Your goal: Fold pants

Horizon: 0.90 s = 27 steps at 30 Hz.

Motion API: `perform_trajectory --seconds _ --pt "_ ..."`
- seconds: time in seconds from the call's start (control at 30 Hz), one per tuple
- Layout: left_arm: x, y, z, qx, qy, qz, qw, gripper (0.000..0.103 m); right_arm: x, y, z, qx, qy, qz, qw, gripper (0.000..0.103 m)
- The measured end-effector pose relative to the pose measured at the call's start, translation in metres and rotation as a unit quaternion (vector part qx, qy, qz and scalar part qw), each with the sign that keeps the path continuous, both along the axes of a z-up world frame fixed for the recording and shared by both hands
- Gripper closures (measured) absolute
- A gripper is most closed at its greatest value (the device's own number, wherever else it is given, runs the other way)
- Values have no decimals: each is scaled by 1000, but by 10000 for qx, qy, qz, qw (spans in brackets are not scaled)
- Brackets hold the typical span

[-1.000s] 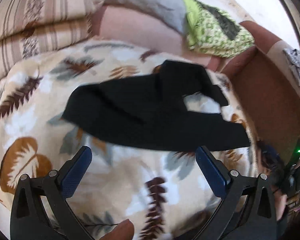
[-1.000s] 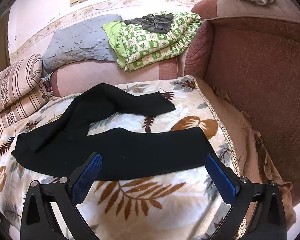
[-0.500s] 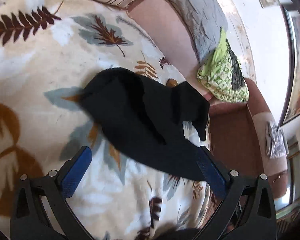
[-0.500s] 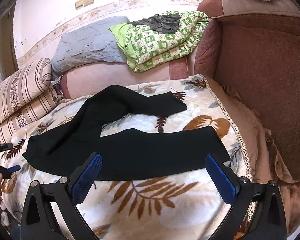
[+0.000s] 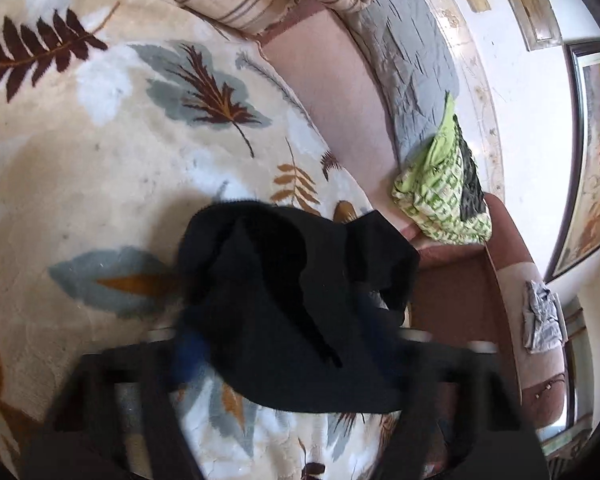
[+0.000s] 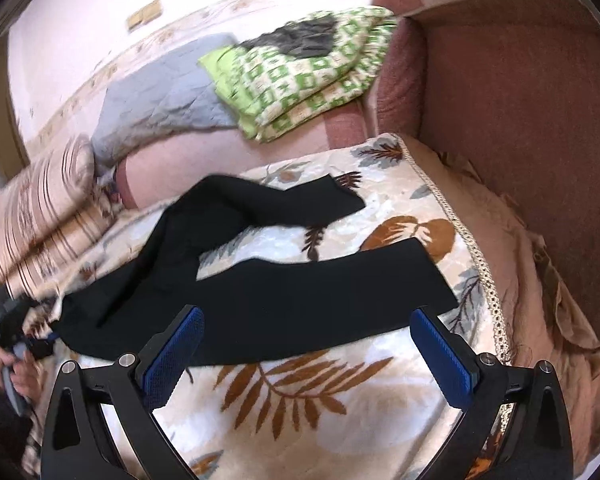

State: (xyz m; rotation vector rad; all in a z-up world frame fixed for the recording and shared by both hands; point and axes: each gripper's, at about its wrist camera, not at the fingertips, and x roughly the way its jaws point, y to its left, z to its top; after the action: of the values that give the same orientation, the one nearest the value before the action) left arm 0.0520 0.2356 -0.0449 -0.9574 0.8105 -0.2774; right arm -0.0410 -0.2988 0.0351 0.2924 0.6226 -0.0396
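The black knit pants (image 6: 260, 280) lie spread, legs apart, on the cream leaf-print blanket (image 6: 340, 400). The step in hand is the first grasp: the left claw (image 5: 284, 344), blurred, is closing around the waist end, fabric between its jaws. The right claw (image 6: 308, 356) hovers wide open and empty just short of the near leg, angled downward. Next, it likely needs a grip on a leg.

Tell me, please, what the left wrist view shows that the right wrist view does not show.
Only the left wrist view: the left gripper closing, blurred, with the waist end of the black pants between its jaws, and a framed picture on the wall.
Only the right wrist view: the right gripper open above both spread pant legs, and a hand.
Both: the pants, leaf-print blanket, green checked bedding.
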Motion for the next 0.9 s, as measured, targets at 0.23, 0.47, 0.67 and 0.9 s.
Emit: perform_trajectory --seconds 0.23,0.47,0.67,0.9 --pt "3 -1 -13 417 333 -32 9986 94 19 -94 -19 2433 -157 38 9698 3" --pt "-1 -11 -10 734 150 -30 9972 88 30 -143 -67 3981 369 -397 9158 27" --pt "3 -24 -5 1098 50 -108 9939 69 41 -154 -94 3877 1023 -956 9111 35" --pt "5 -20 -11 917 339 41 9952 98 66 -151 -103 3309 1309 -1035 9288 46"
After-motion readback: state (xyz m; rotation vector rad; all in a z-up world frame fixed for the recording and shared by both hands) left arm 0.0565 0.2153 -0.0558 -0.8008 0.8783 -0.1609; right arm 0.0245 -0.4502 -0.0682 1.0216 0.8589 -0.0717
